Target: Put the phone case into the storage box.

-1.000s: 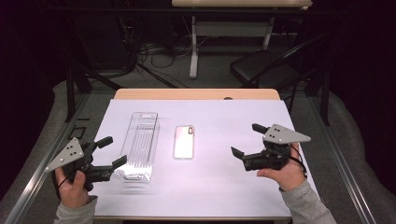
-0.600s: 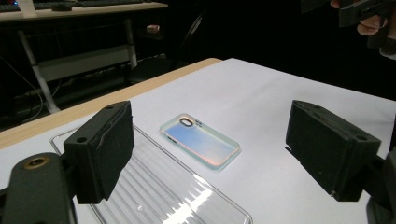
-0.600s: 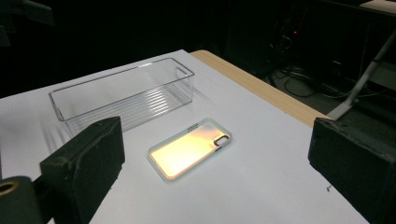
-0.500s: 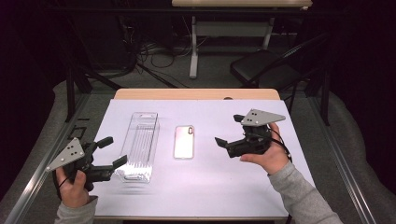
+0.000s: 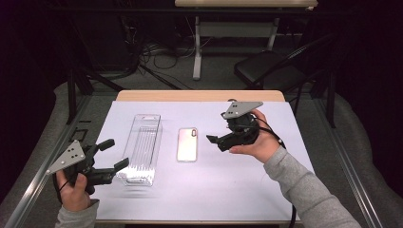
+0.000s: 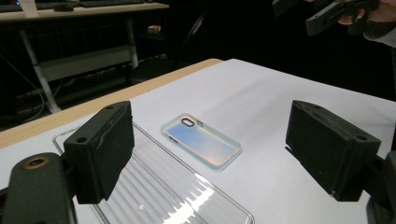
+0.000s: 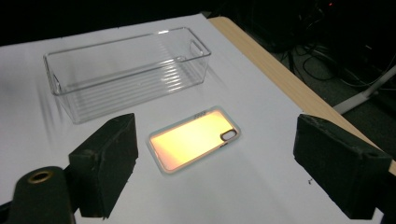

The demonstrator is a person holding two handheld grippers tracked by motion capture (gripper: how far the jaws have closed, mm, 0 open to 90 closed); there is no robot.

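An iridescent phone case point(image 5: 187, 144) lies flat at the middle of the white-covered table point(image 5: 247, 190). A clear plastic bin point(image 5: 141, 147) stands just left of it. My left gripper point(image 5: 115, 153) rests open at the bin's near left corner, looking over the bin point(image 6: 163, 191) toward the case point(image 6: 201, 140). My right gripper point(image 5: 217, 142) hovers open just right of the case, above the table. Its jaws have just been closing a little, with nothing held between them. Its own view looks down on the case point(image 7: 195, 138) and the bin point(image 7: 126, 70).
The table's wooden far edge point(image 5: 199, 95) shows beyond the white sheet. A black chair point(image 5: 266, 69) and a desk leg point(image 5: 196, 52) with floor cables stand behind the table. Metal rails point(image 5: 33, 187) run along both sides.
The right hand has carried its gripper left and slightly up, from the table's right side to just beside the phone case. The left gripper has stayed put.
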